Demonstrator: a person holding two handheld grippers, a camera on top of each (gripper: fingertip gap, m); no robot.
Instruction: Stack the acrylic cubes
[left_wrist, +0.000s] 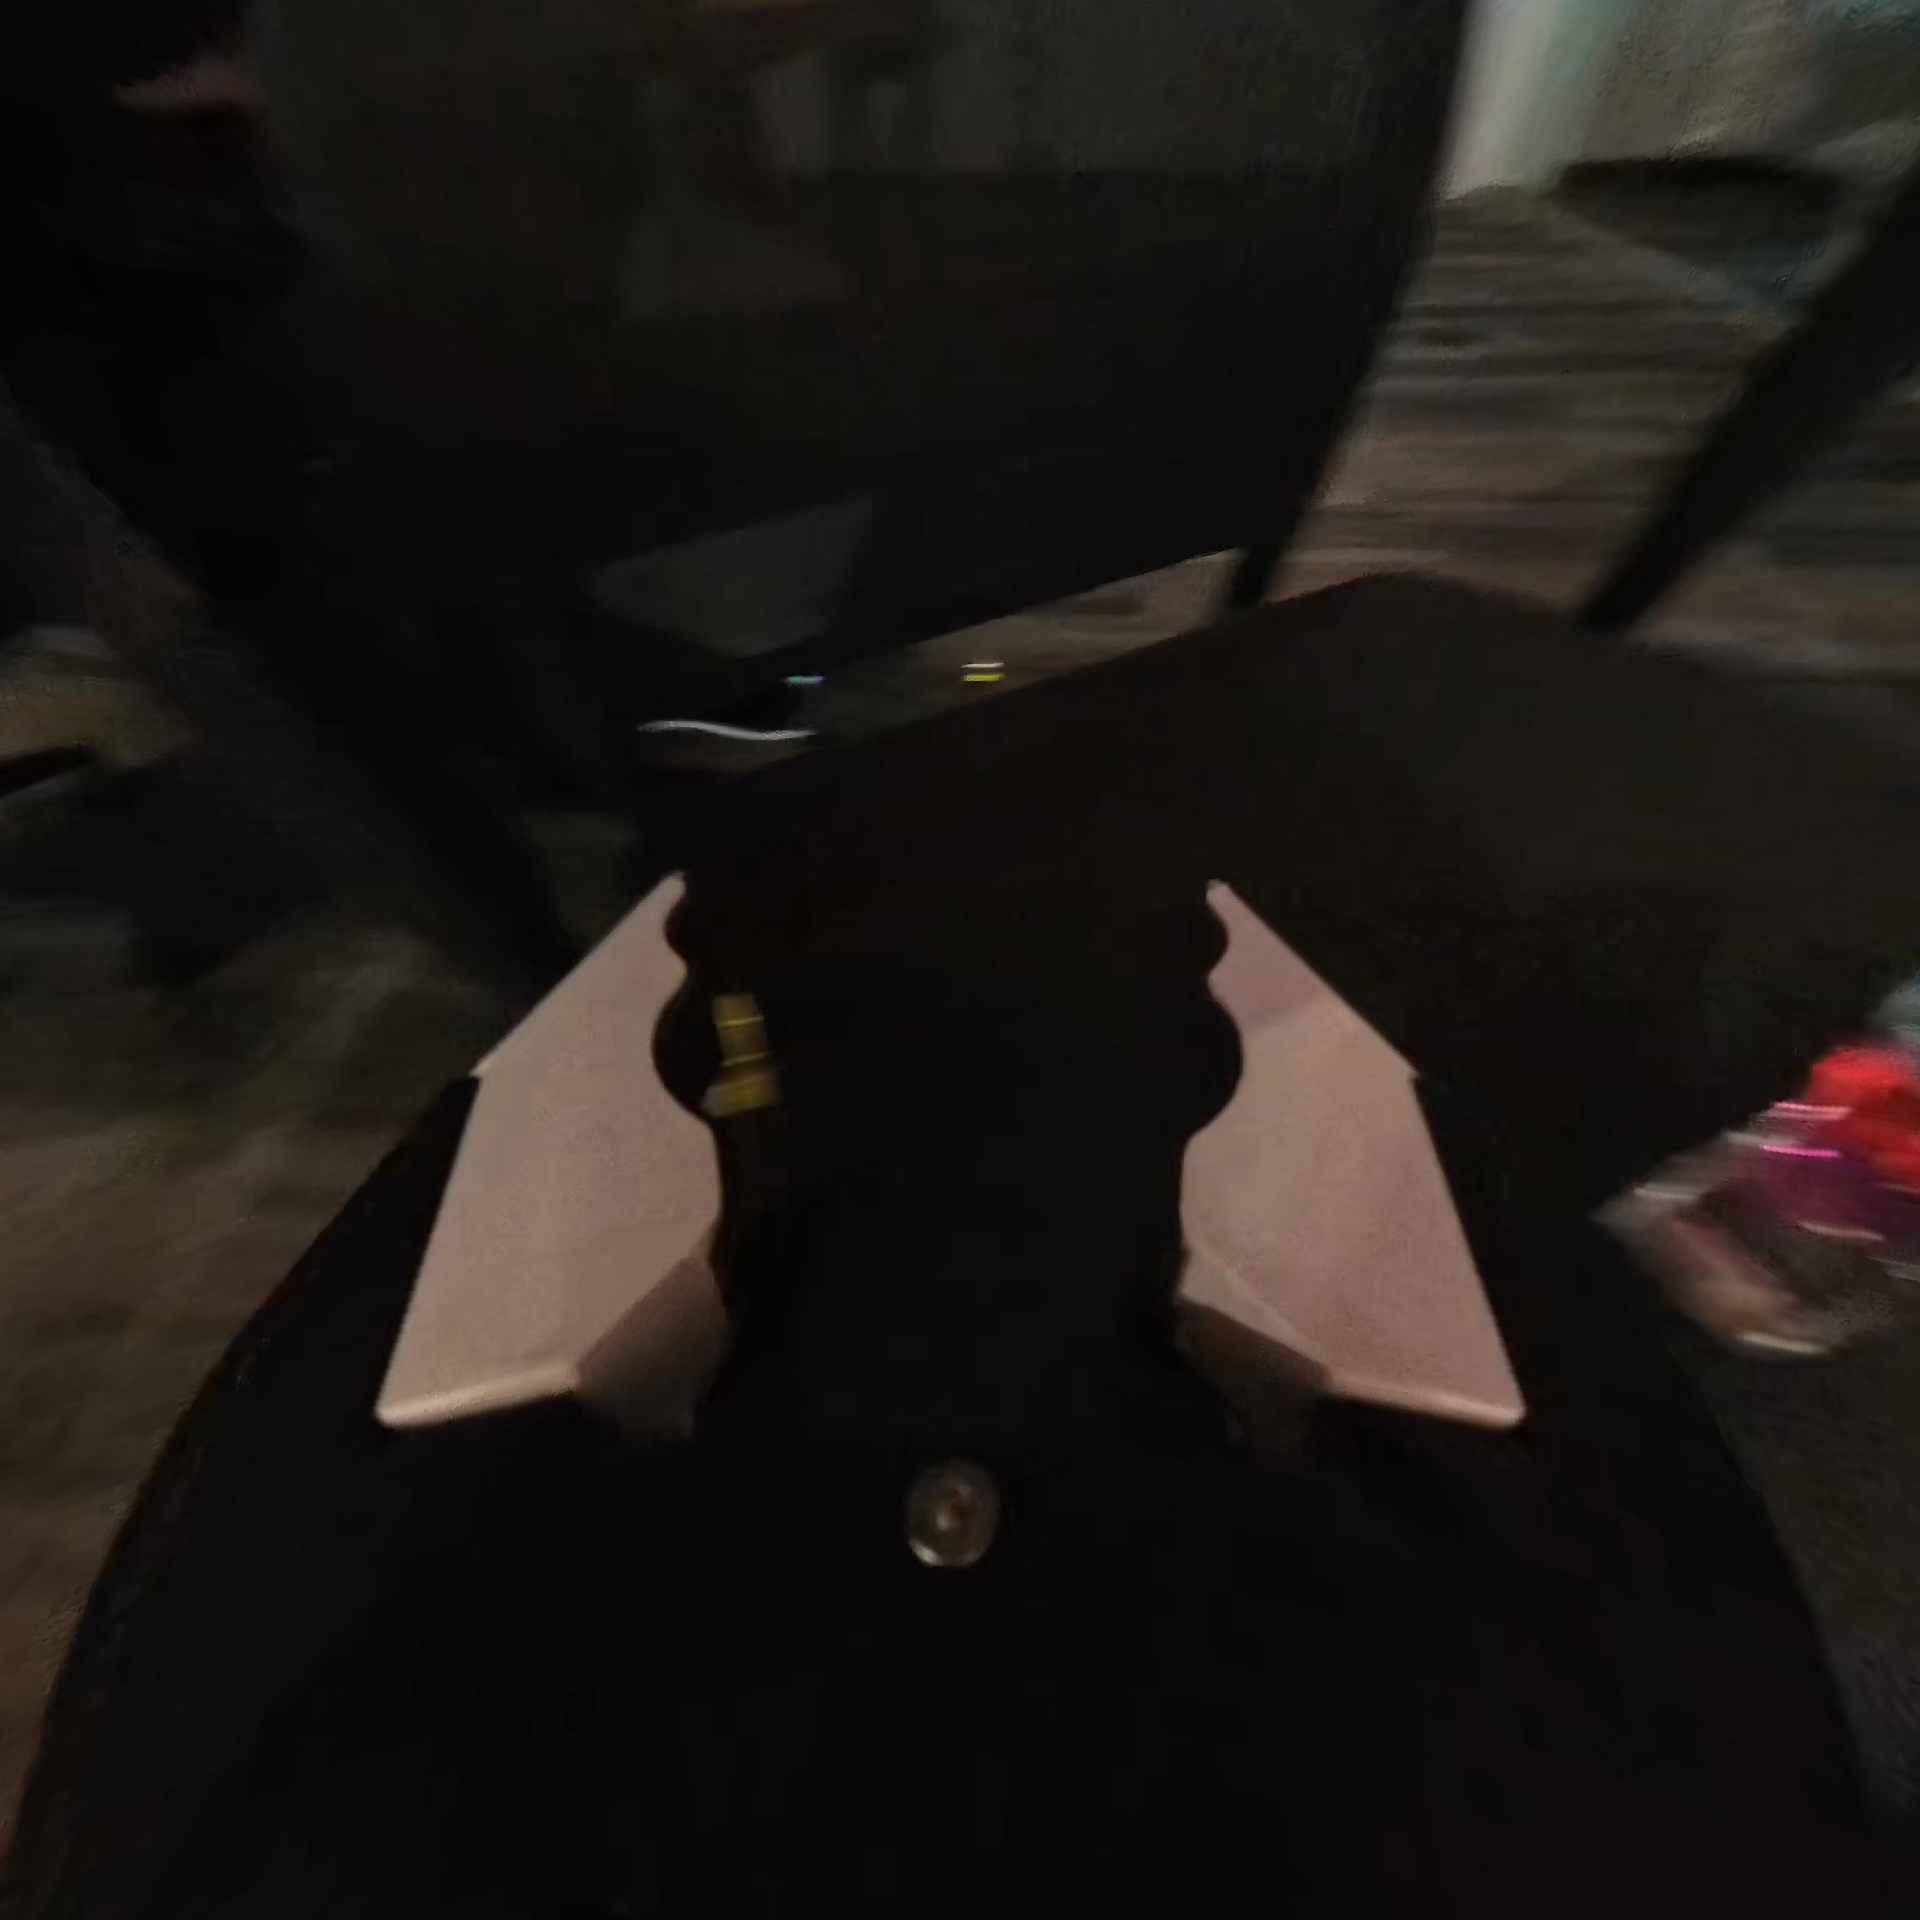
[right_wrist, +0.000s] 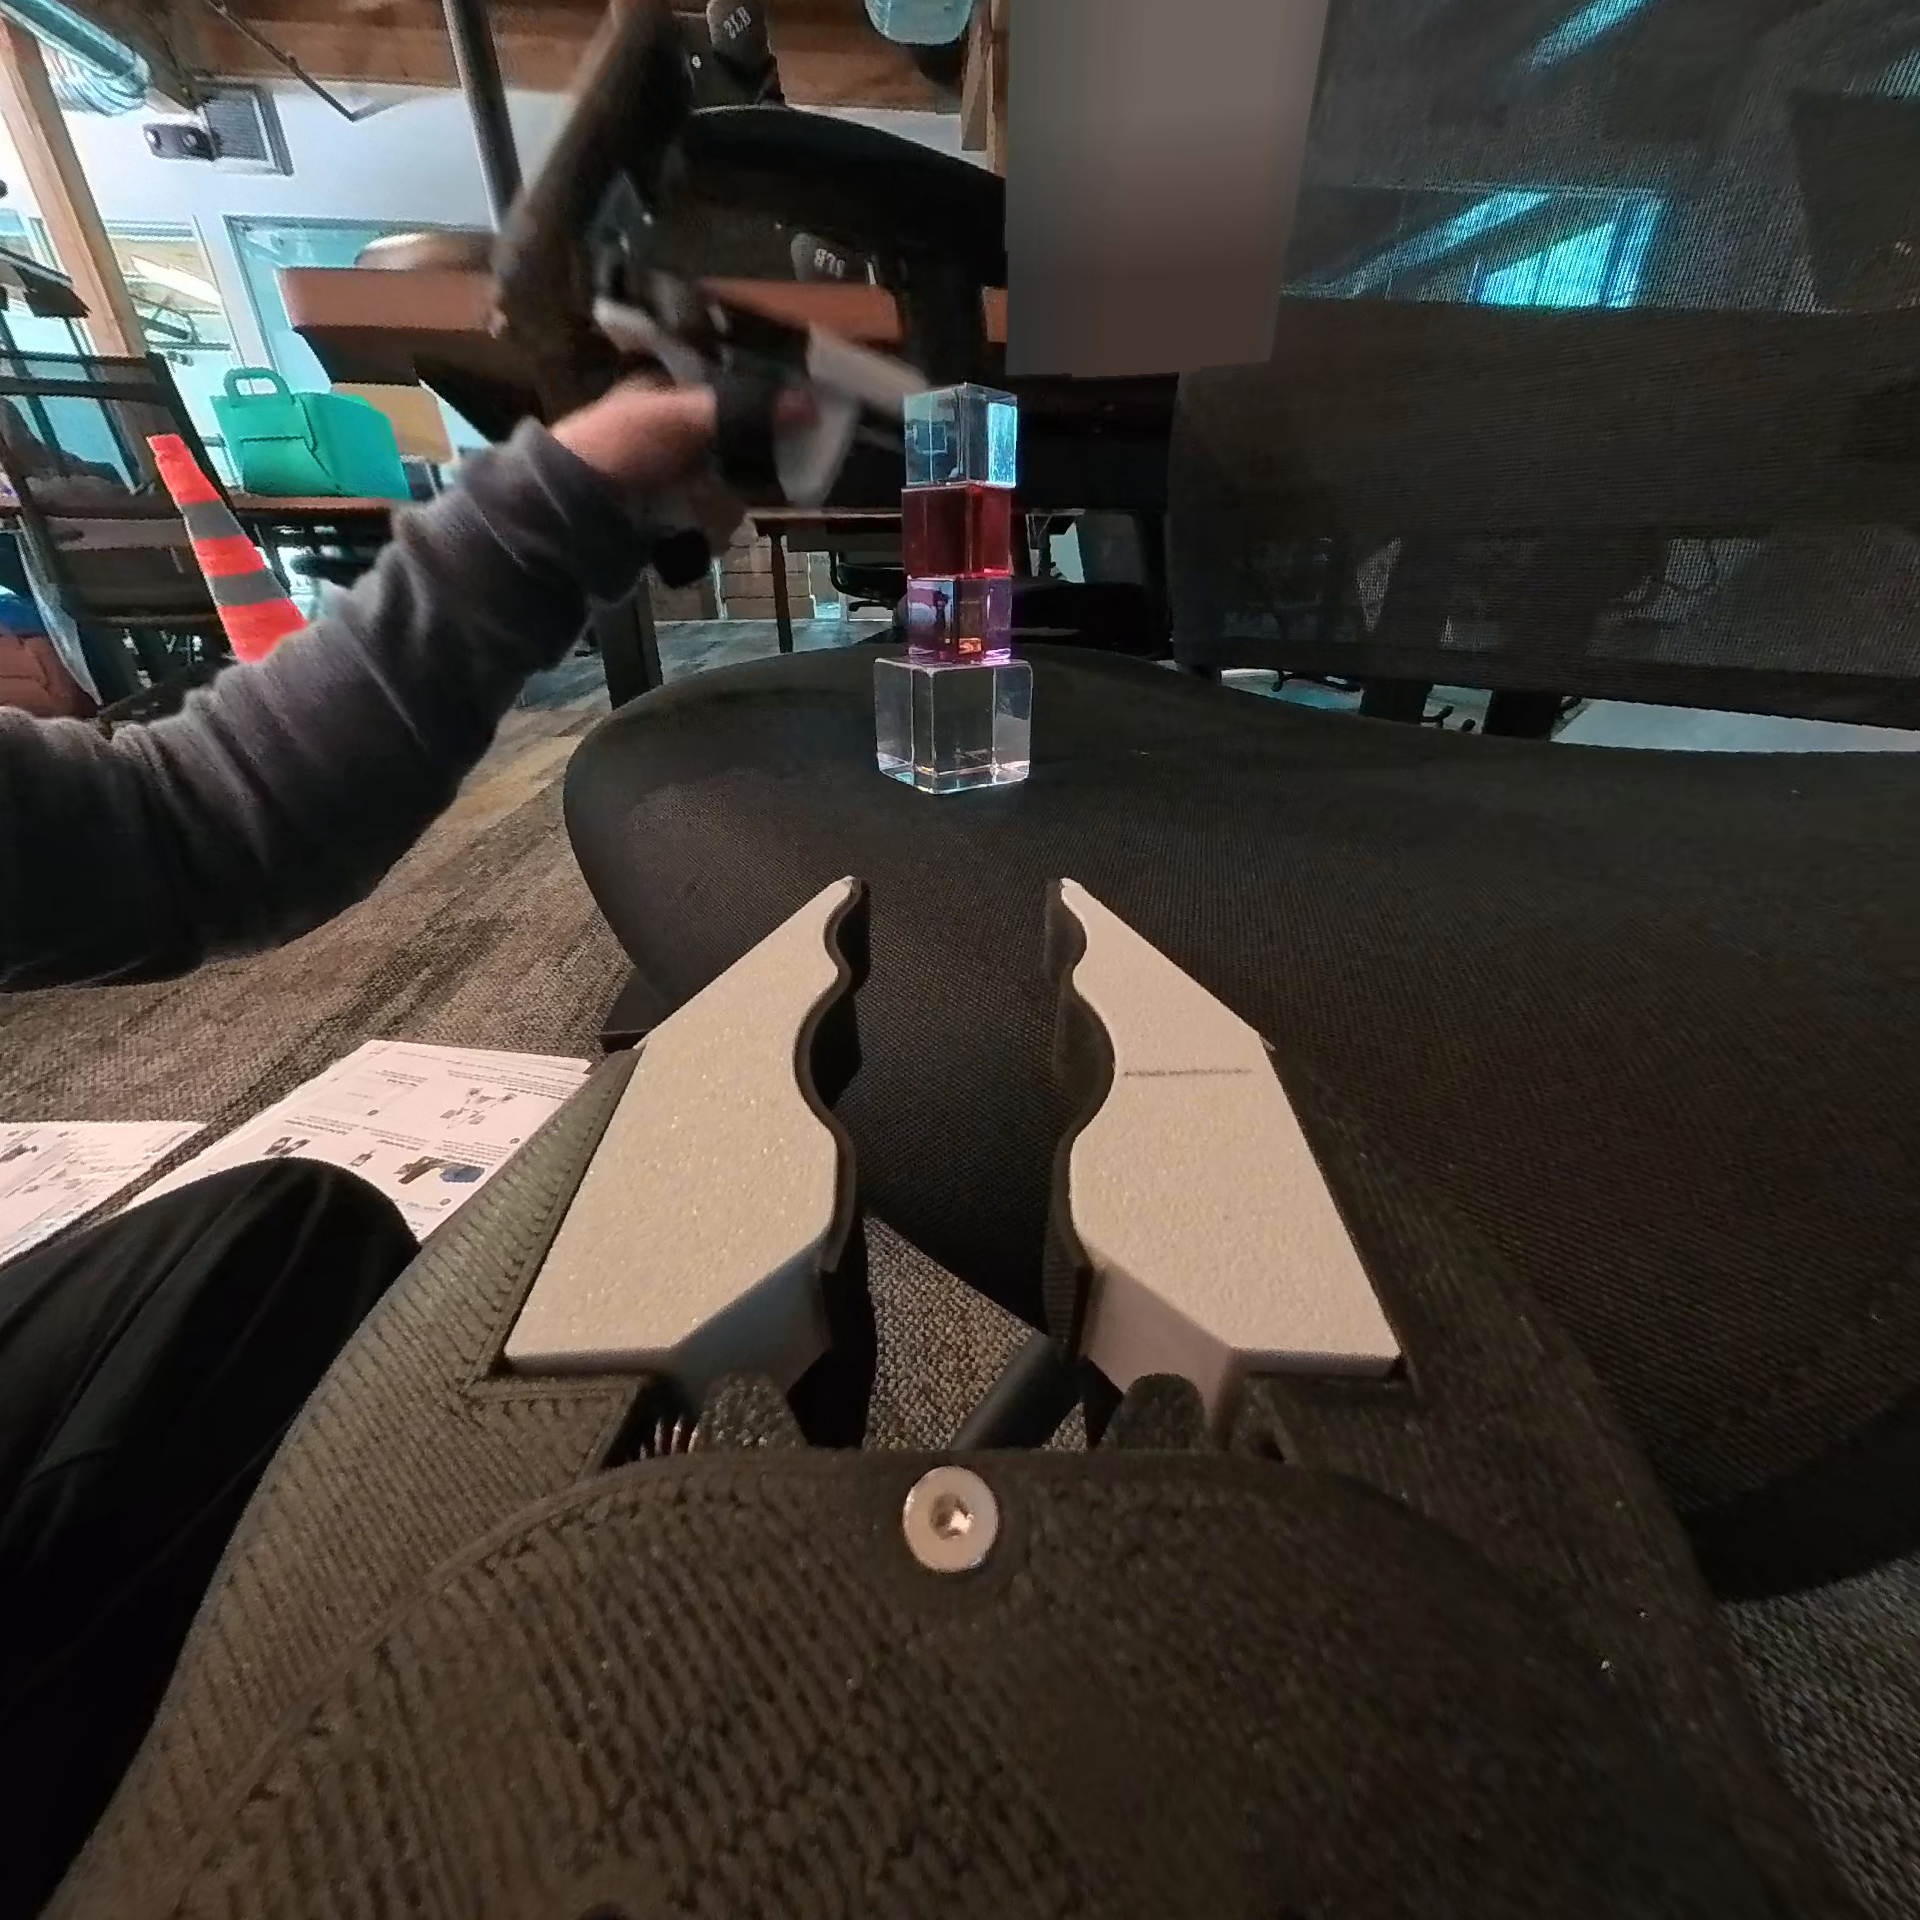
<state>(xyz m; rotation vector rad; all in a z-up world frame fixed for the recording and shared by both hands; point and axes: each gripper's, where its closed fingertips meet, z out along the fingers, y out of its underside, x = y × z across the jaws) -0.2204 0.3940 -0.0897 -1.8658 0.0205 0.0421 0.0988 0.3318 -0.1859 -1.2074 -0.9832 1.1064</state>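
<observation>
Left wrist view: dark, heavy blur. Left gripper (left_wrist: 945, 904) fingers spread wide, nothing between them, black chair seat (left_wrist: 1351, 831) ahead. Red/purple blocks (left_wrist: 1849, 1153) smeared at right edge.

Right wrist view: right gripper (right_wrist: 956, 899) fingers part-open, bare, low over seat (right_wrist: 1351, 935). Block stack (right_wrist: 956, 592) upright on seat, well ahead: clear base, purple, red, blue top. Left gripper (right_wrist: 831, 405) beside top block; contact unclear.

Black ribbed gripper (right_wrist: 956, 894) — pale grey fingers (right_wrist: 717, 1132), silver screw (right_wrist: 950, 1524) — grey sleeve (right_wrist: 312, 748).
</observation>
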